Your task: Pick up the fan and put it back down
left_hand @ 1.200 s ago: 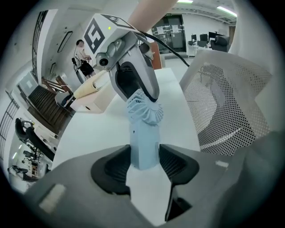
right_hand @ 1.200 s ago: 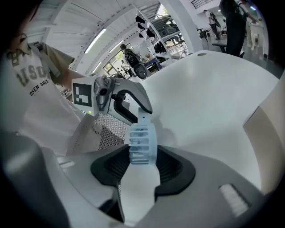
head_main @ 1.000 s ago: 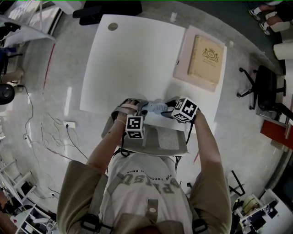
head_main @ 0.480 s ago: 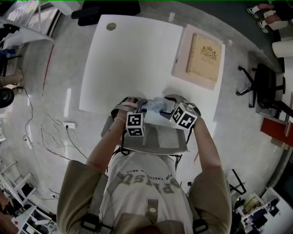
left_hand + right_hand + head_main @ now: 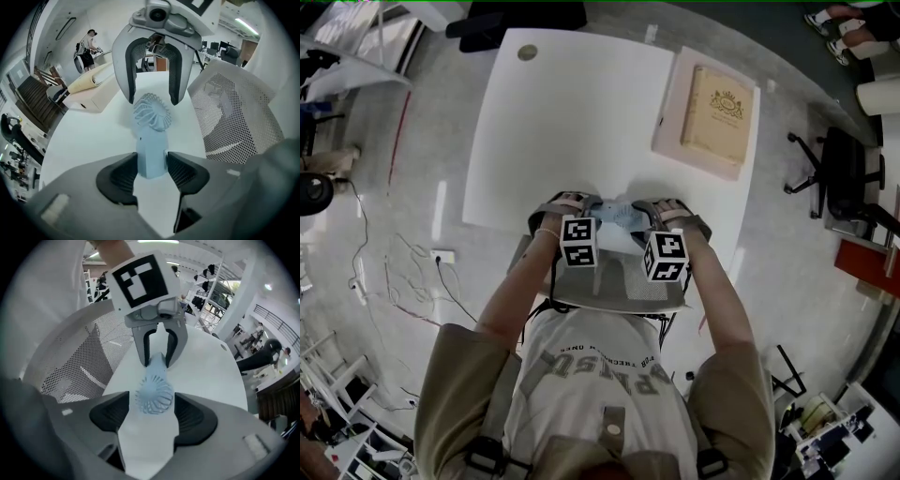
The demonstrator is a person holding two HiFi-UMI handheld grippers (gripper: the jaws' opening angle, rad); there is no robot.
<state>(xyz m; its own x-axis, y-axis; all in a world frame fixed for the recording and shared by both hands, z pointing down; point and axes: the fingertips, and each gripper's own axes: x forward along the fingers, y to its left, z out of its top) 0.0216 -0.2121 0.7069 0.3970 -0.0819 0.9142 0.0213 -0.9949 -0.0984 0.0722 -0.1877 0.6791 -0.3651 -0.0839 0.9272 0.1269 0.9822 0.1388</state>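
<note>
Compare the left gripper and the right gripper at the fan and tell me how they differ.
The left gripper clamps the handle of the fan, with its pads pressed on it. The right gripper only straddles the round head, with gaps on both sides. The left gripper's jaws sit narrow, while the right gripper's stand wide and have just been opening. Both face each other across the same fan.

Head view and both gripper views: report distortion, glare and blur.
Head view: fisheye bows the table edges, floor glare at left. Left gripper view: round dark vignette, fan fairly sharp. Right gripper view: same vignette, ceiling light blown out.
</note>
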